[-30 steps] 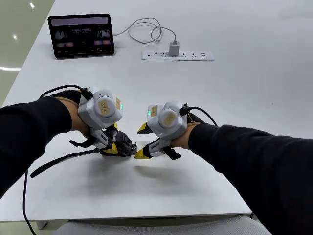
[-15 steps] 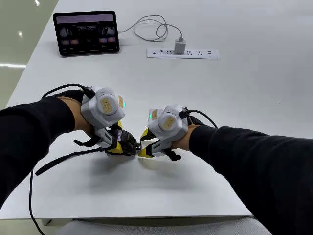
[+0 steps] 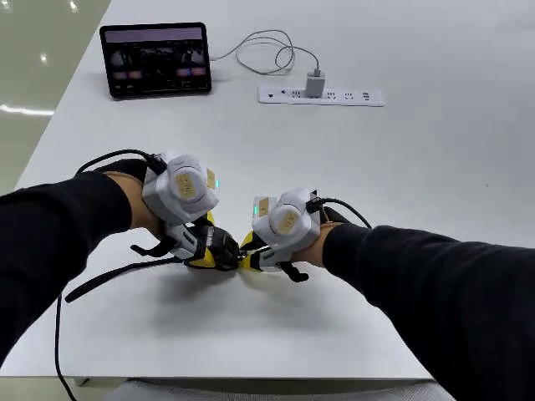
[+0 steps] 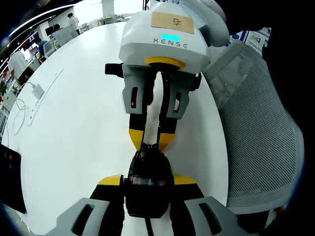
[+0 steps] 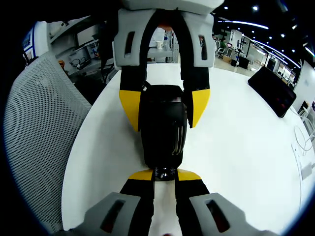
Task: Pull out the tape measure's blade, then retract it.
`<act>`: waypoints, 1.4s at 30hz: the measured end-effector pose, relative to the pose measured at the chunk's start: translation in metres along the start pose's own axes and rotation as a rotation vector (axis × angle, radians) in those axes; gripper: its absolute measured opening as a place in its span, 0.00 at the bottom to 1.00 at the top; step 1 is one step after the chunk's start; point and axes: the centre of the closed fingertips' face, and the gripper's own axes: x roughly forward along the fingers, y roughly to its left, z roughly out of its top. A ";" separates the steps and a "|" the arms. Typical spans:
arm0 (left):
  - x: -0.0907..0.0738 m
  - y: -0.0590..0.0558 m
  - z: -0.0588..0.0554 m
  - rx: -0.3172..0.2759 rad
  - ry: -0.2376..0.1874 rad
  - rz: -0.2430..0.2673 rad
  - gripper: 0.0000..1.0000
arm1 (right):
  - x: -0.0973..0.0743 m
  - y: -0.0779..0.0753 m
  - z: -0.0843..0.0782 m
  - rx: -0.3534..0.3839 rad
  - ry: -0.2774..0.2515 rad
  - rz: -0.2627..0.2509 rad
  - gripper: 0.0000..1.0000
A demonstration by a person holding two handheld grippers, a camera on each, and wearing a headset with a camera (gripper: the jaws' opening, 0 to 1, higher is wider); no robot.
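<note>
The black tape measure (image 3: 221, 247) is near the bench's (image 3: 393, 167) front edge, gripped by its sides in the left claw (image 4: 147, 180). The right claw (image 4: 150, 140) meets it head-on, with its yellow tips closed on the end tab (image 5: 165, 171) of the blade. A tablet (image 3: 156, 58) and a power strip (image 3: 322, 96) lie toward the far edge.

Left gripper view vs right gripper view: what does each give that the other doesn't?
Left gripper view: the right tool seen head-on, with its white housing, XENSE lettering and cyan light. Its yellow tips are closed on the front end of the tape measure.

Right gripper view: the left tool from the front, its yellow pads clamped on both sides of the tape measure.

Shared: the black tape measure, the white table and the grey mesh chair. No blade is visibly out.
</note>
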 end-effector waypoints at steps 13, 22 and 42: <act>-0.001 0.001 -0.001 -0.003 -0.016 0.000 0.31 | 0.000 -0.002 -0.002 0.015 -0.004 0.006 0.09; 0.000 0.002 -0.002 -0.002 -0.021 0.000 0.31 | -0.003 -0.002 -0.005 0.025 0.003 0.013 0.09; -0.001 0.001 -0.003 -0.003 -0.036 -0.001 0.31 | 0.002 0.001 -0.001 0.032 0.018 0.026 0.11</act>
